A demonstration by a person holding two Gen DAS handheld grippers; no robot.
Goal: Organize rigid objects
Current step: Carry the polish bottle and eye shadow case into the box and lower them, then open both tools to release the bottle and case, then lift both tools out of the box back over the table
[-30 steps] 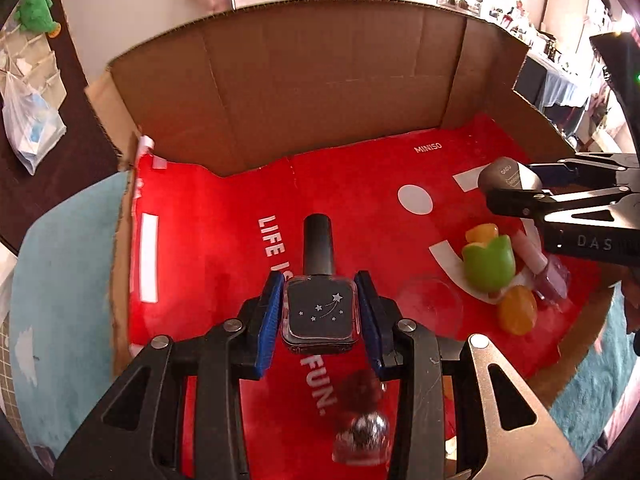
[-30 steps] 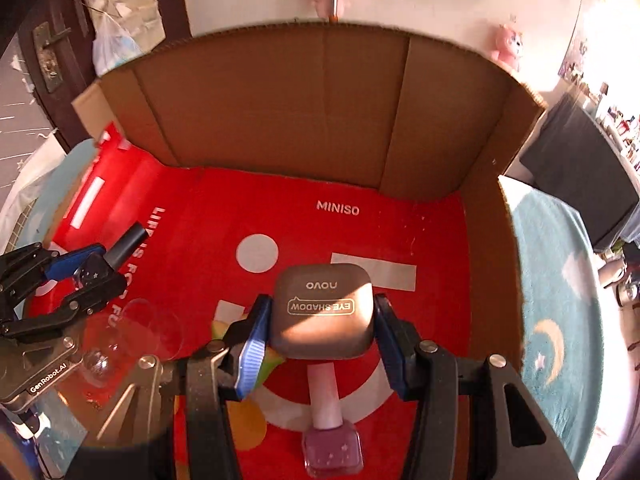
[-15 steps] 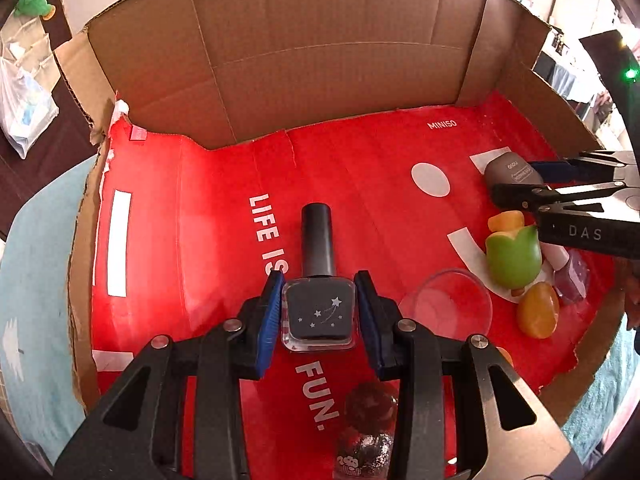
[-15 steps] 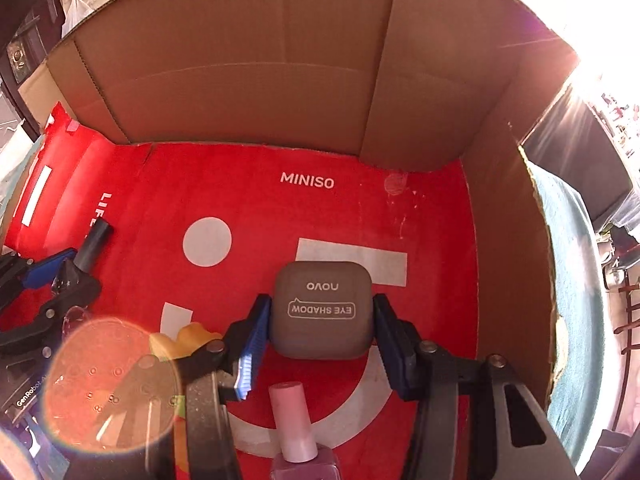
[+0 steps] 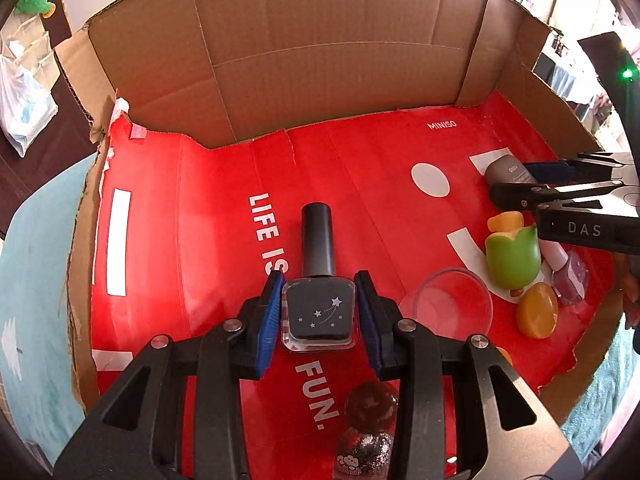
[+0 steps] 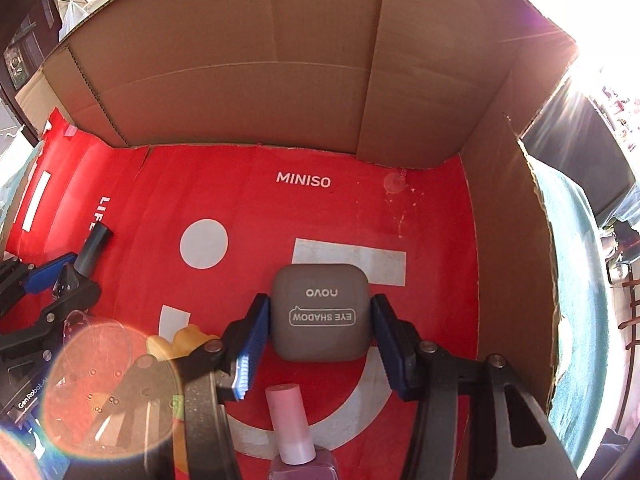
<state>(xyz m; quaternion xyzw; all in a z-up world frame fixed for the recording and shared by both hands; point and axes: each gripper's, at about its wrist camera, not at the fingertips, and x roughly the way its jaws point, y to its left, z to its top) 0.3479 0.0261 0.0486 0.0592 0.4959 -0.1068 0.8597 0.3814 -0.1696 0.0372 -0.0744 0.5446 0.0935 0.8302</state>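
My left gripper is shut on a dark nail polish bottle with silver stars and a black cap, held low over the red floor of the cardboard box. My right gripper is shut on a grey eye shadow case, close above the red floor near the box's right wall. Seen from the left wrist view, the right gripper holds the case at the right. From the right wrist view, the left gripper and its bottle's cap sit at the left.
A clear glass cup, a green tulip-shaped piece, orange pieces, a pink nail polish bottle and a glitter bottle with a red cap lie on the floor. Brown cardboard walls enclose the back and sides.
Both grippers sank toward the box floor with their objects still held; the right one also moved deeper toward the back right.
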